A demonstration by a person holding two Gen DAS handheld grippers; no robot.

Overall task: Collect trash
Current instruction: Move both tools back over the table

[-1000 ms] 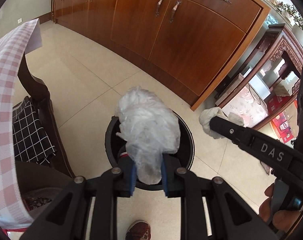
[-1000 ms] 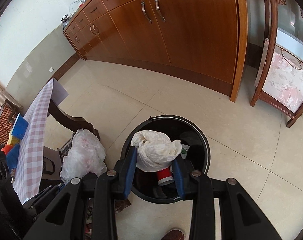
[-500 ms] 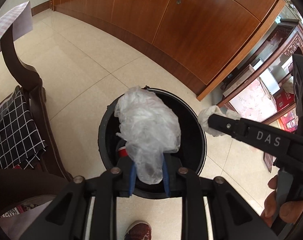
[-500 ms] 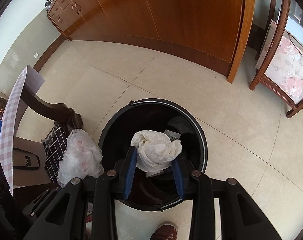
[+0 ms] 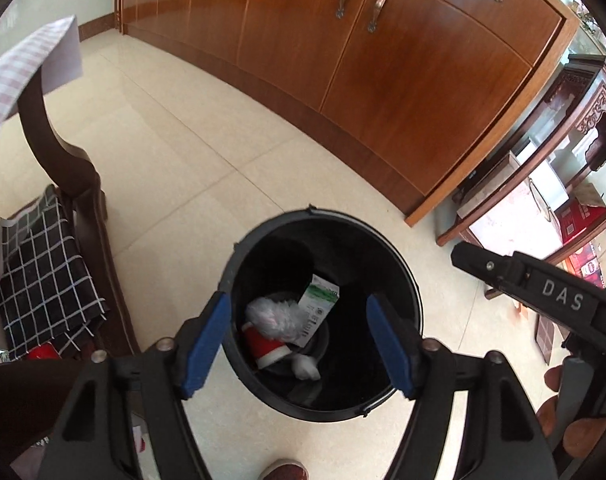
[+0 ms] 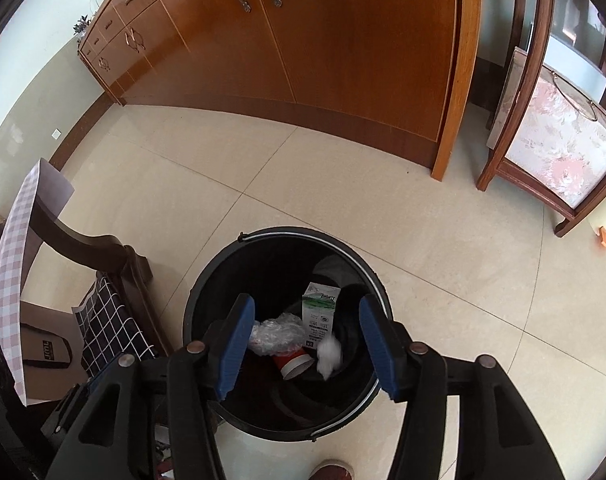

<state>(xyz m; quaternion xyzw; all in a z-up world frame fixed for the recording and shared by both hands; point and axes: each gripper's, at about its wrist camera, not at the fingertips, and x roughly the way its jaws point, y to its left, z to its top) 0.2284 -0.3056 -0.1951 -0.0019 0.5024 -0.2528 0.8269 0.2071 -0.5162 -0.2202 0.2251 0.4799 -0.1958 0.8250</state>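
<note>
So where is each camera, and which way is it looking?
Left wrist: on the left gripper, looking down into the bin; the right gripper and a shoe show.
Right wrist: on the right gripper, looking down into the bin; a shoe shows.
Both see the carton, red cup, cabinets and chair.

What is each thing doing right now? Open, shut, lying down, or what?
Left gripper: jaws open, holding nothing.
Right gripper: jaws open, holding nothing.
Black trash bin: upright, no lid, holds trash.
Red paper cup: lying on its side.
Milk carton: leaning.
Cabinet doors: shut.
</note>
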